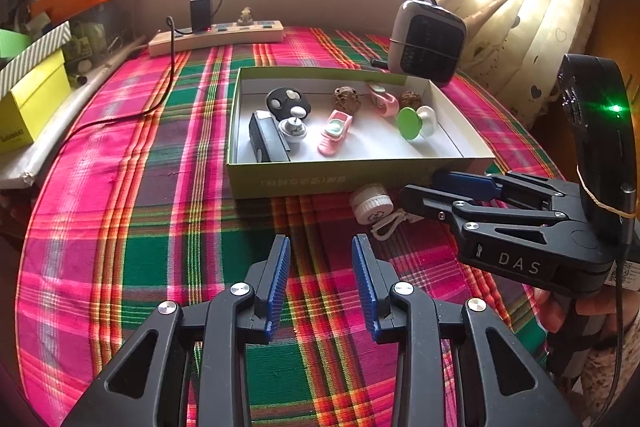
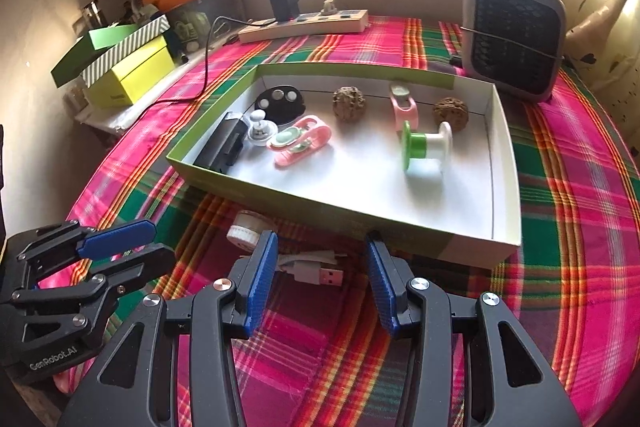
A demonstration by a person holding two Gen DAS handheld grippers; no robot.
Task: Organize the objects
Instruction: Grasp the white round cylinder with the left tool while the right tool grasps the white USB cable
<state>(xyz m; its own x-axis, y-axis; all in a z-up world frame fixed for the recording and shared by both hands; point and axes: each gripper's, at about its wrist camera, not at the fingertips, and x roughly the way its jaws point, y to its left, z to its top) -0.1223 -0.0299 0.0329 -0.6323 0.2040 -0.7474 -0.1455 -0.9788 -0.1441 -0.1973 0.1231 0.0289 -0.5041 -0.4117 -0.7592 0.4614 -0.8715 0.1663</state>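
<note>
USB cable (image 2: 316, 269) on cloth between right fingers (image 2: 262, 279), untouched; both pairs apart, empty.

Table covered with pink, green and orange plaid cloth (image 2: 568, 187) fills both views. Directly on it: shallow green cardboard box with white inside (image 2: 505, 163) at centre; small white ribbed round cap (image 2: 245, 230) and white USB cable (image 2: 316, 269) just beside the box's near wall; beige power strip (image 2: 304, 25) with black charger (image 2: 283, 2) plugged in, upper centre; grey-and-black square fan heater (image 2: 514, 35) upper right.
</note>
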